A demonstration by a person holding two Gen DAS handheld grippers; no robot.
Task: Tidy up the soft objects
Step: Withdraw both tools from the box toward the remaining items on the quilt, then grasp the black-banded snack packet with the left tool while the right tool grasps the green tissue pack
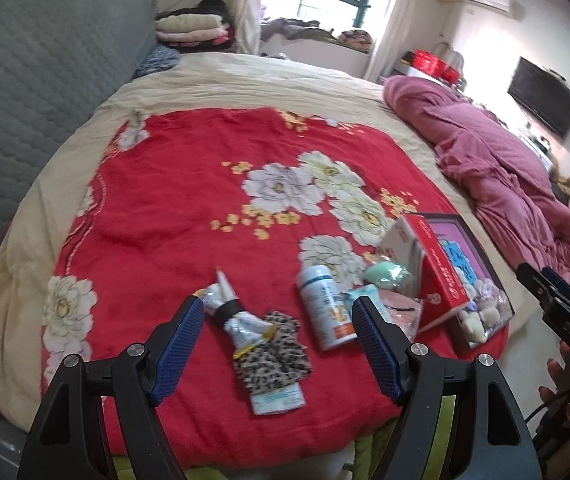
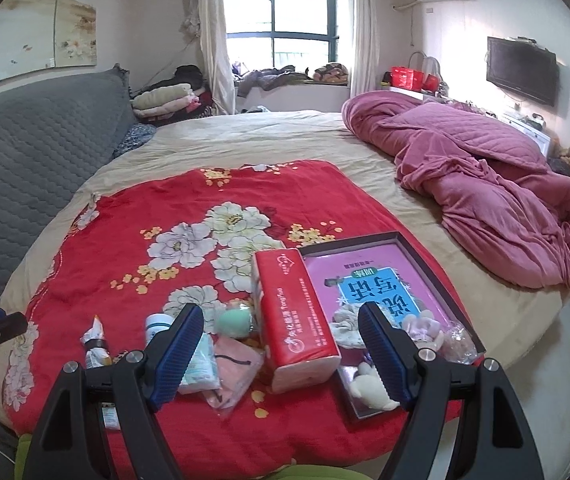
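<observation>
Scrunchie (image 1: 273, 354) below left gripper (image 1: 279, 344)

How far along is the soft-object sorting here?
Done: a few plush pieces already lie in the tray. In hand: nothing; left gripper and right gripper are both open. Left: leopard cloth, green puff and pink pouch are loose on the red blanket.

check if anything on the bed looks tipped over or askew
The white bottle lies on its side on the red blanket, and the red tissue pack leans tilted against the shallow box. Nothing looks spilled or damaged.
</observation>
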